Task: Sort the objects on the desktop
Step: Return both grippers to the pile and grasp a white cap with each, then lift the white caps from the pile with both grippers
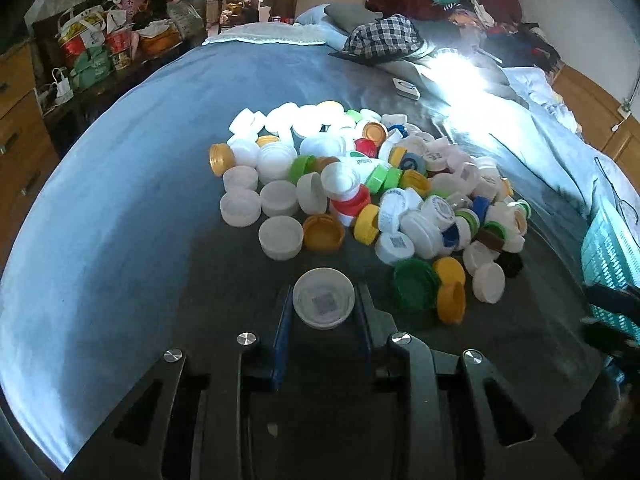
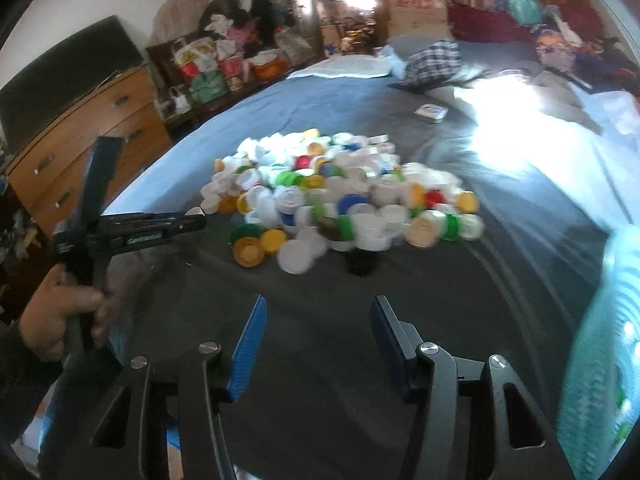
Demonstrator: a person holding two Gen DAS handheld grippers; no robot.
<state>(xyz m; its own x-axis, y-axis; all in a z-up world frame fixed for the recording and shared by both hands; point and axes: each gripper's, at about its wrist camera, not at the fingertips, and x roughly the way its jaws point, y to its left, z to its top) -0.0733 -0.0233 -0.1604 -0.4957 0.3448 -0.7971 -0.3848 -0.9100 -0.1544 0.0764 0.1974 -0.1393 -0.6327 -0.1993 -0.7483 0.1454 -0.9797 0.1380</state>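
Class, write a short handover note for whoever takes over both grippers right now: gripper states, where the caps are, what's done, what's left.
Left gripper: shut on a white cap, just in front of the pile.
Right gripper: open, nothing between its fingers, short of the pile.
Cap pile: mixed white, yellow, green, blue and red, heaped on the grey bedsheet.
Teal basket: at the right edge.
Done: one cap gripped.
Left: nearly the whole pile.

one pile of bottle caps (image 1: pixel 360 184), one teal basket (image 1: pixel 612 256), two hand-held grippers

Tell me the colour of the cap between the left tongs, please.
White, with a small grey printed square in the middle of the cap; the left wrist view shows it best.
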